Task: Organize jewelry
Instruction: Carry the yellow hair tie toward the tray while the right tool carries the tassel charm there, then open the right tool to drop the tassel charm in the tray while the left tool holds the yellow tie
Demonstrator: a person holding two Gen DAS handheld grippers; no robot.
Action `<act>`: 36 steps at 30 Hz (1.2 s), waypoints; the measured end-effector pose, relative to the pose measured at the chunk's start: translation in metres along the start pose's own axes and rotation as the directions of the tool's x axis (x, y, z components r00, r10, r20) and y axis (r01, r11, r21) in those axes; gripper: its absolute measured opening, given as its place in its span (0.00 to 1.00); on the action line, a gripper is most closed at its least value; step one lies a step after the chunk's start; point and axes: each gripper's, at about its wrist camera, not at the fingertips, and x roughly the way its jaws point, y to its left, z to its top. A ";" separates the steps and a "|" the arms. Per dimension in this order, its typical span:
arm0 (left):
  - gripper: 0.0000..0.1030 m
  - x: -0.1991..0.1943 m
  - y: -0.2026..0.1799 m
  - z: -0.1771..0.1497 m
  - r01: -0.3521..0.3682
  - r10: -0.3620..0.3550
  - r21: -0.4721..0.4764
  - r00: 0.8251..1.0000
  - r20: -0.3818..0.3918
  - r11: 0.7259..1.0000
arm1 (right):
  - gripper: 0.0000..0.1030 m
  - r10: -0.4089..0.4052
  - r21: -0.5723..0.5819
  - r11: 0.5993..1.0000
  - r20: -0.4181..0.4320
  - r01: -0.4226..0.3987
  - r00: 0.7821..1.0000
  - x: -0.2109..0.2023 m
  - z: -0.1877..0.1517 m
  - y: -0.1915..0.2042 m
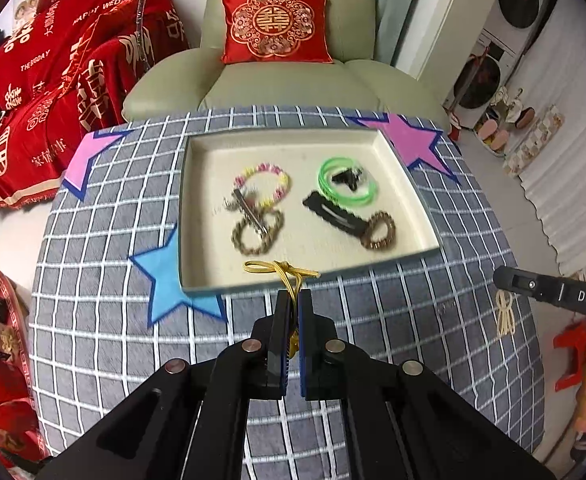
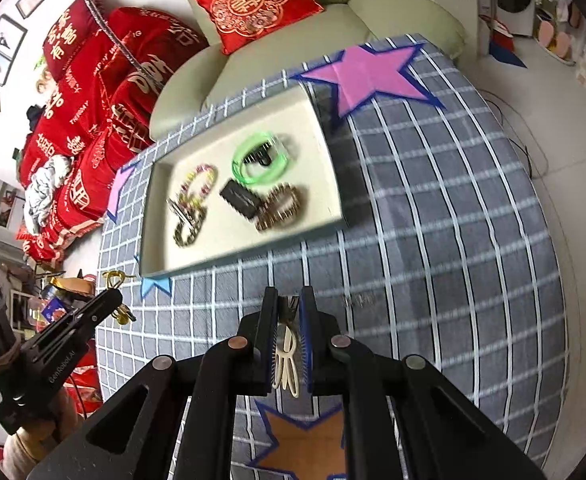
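Note:
My left gripper (image 1: 294, 294) is shut on a yellow knotted elastic hair tie (image 1: 281, 270), held just above the near rim of the cream tray (image 1: 213, 152). The tray holds a pastel bead bracelet (image 1: 263, 178), green bangles (image 1: 347, 180), a black snap clip (image 1: 335, 214), two brown hair ties (image 1: 379, 232) and a silver clip (image 1: 249, 212). My right gripper (image 2: 289, 300) is shut on a cream hair clip (image 2: 287, 350), above the checked cloth, short of the tray (image 2: 325, 136). The left gripper (image 2: 113, 300) with the yellow tie (image 2: 115, 278) shows at the left of the right wrist view.
The round table has a grey checked cloth (image 1: 413, 340) with pink (image 1: 407, 138), blue (image 1: 169, 280) and orange (image 2: 305, 440) paper stars. A green armchair (image 1: 293, 80) with a red cushion stands behind it. Red bedding (image 1: 53, 80) lies left. The right gripper (image 1: 553, 294) shows at the right edge.

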 end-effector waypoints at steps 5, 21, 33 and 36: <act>0.10 0.012 0.003 0.020 -0.008 0.008 -0.016 1.000 0.003 1.000 | 0.11 0.004 -0.038 0.999 0.004 -0.004 1.000 0.010 0.030 0.009; 0.10 0.091 0.010 0.061 -0.060 0.057 -0.046 0.997 -0.058 0.997 | 0.11 0.016 -0.115 0.993 -0.050 -0.021 0.999 0.088 0.098 0.026; 0.10 0.132 0.014 0.057 -0.107 0.103 -0.030 0.988 -0.114 0.994 | 0.11 0.002 -0.112 0.994 -0.104 -0.013 0.995 0.134 0.099 0.016; 0.10 0.135 0.011 0.055 -0.121 0.119 -0.008 0.987 -0.110 0.993 | 0.12 0.001 -0.107 0.994 -0.117 -0.014 0.993 0.141 0.097 0.012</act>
